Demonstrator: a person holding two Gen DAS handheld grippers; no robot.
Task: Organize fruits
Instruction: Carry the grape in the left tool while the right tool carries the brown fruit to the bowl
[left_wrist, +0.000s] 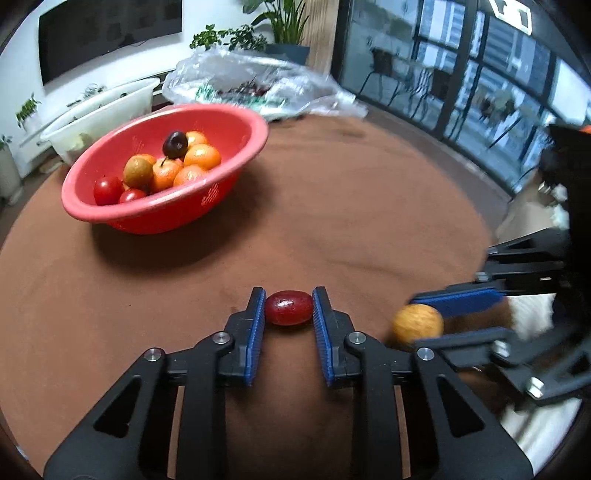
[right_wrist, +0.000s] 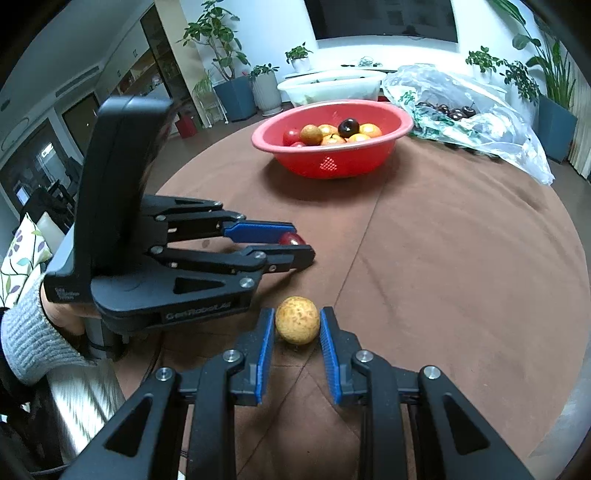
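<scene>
My left gripper (left_wrist: 289, 294) is shut on a red oval fruit (left_wrist: 289, 312) that rests on the brown table cloth (left_wrist: 351, 206); both blue pads touch its sides. Just to its right, my right gripper (right_wrist: 297, 314) is shut on a round, yellow-brown speckled fruit (right_wrist: 297, 320), also low over the cloth. In the right wrist view the left gripper (right_wrist: 302, 242) lies to the left with the red fruit (right_wrist: 291, 239) peeking out between its fingers. A red bowl (left_wrist: 166, 218) further back holds several oranges, red tomatoes, a brownish fruit and a dark cherry (left_wrist: 175, 144).
Behind the bowl (right_wrist: 332, 162) lies a crumpled clear plastic bag (right_wrist: 480, 122) with dark cherries inside, and a white tub (right_wrist: 332, 86) stands past the table's edge. A grey sleeve (right_wrist: 33, 332) holds the left gripper. Potted plants and glass doors ring the room.
</scene>
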